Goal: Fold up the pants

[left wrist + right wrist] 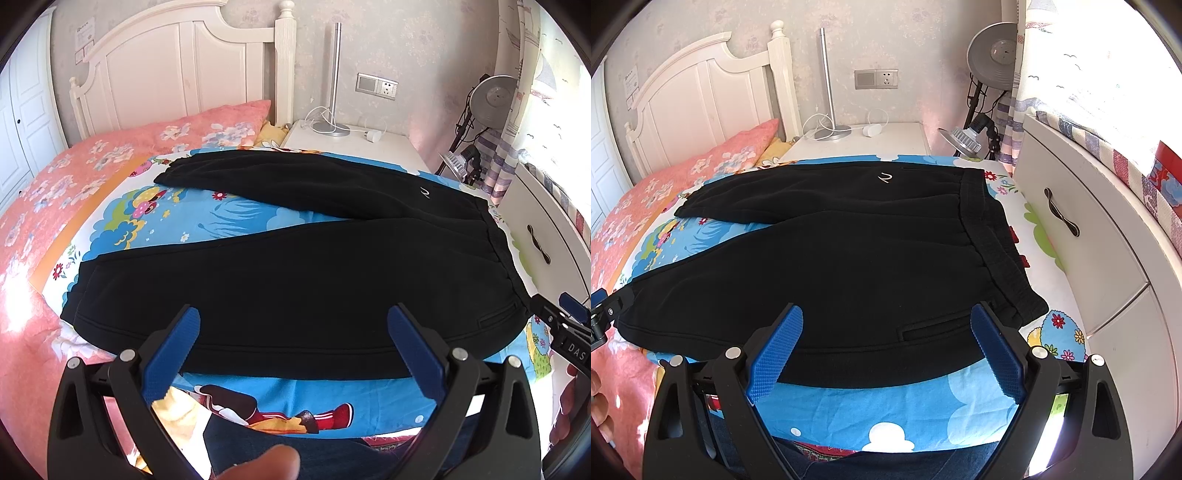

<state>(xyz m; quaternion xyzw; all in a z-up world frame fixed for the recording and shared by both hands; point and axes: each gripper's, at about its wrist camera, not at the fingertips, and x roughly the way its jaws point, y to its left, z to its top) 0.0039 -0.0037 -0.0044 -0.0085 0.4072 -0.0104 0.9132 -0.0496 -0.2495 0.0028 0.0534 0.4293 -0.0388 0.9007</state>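
The black fleece pants (295,280) are spread flat on the cartoon-printed blue bedsheet (325,398), long axis along the bed's near edge, waistband rightward. The left gripper (293,347) and right gripper (886,347) are held released at that edge. A white nightstand (871,142) is seen beyond.

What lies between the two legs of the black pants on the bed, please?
Only a bare wedge of the cartoon bedsheet separates the legs of the black pants; nothing rests on it. The left wrist view shows this best.
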